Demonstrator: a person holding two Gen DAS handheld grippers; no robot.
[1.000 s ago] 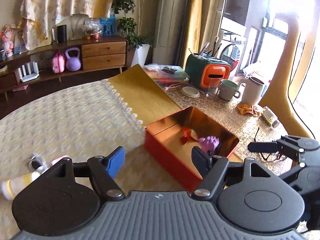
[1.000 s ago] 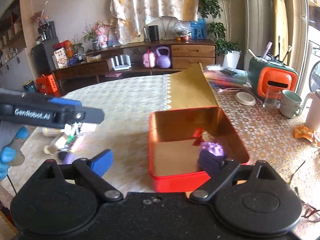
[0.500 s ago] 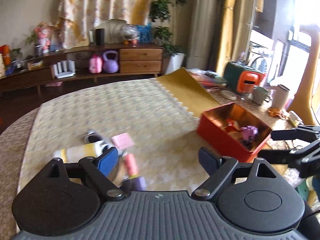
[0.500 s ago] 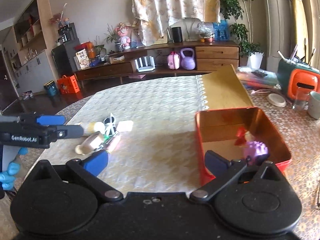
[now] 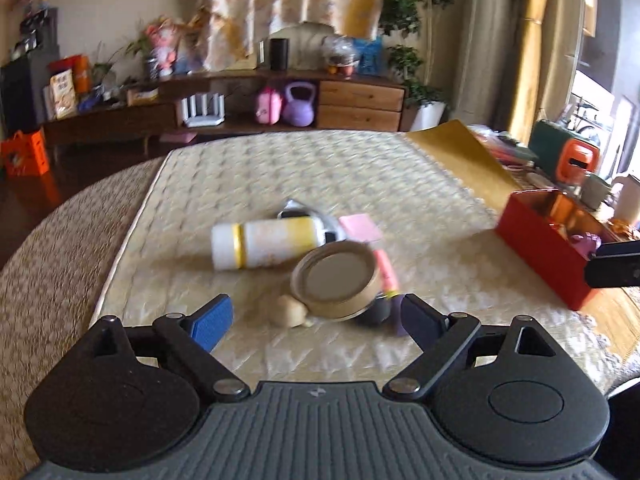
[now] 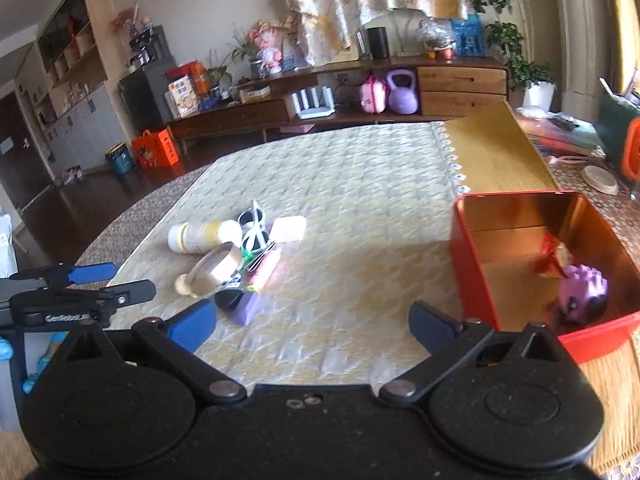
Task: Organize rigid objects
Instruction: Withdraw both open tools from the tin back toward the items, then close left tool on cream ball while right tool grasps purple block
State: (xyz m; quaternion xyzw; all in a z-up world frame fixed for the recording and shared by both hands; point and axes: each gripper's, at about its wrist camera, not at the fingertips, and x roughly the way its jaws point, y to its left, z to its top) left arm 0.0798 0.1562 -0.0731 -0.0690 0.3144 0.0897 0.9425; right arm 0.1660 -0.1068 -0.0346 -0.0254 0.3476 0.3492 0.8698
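A pile of small objects lies on the cream quilted mat: a white and yellow bottle [image 5: 264, 242] on its side, a round cardboard tin [image 5: 336, 280], a pink marker [image 5: 386, 272], a pink pad [image 5: 360, 228] and a beige lump [image 5: 286, 312]. My left gripper [image 5: 316, 318] hovers just short of the tin, jaws opening with nothing gripped. The red tin box [image 6: 472, 264] stands to the right and holds a purple toy [image 6: 584, 290] and a red wrapper [image 6: 554, 258]. My right gripper [image 6: 312, 320] is open and empty between the pile [image 6: 218, 270] and the box.
A gold sheet [image 6: 496, 156] lies behind the red box. A green and orange appliance [image 5: 568, 156], mugs and clutter crowd the table's far right. The round table's edge curves along the left. A person's blue-gloved hand holds the left gripper [image 6: 130, 280].
Both views have swung left, away from the red box and toward the pile. The left gripper has come down close to the round tin. Both pairs of jaws stand wider.
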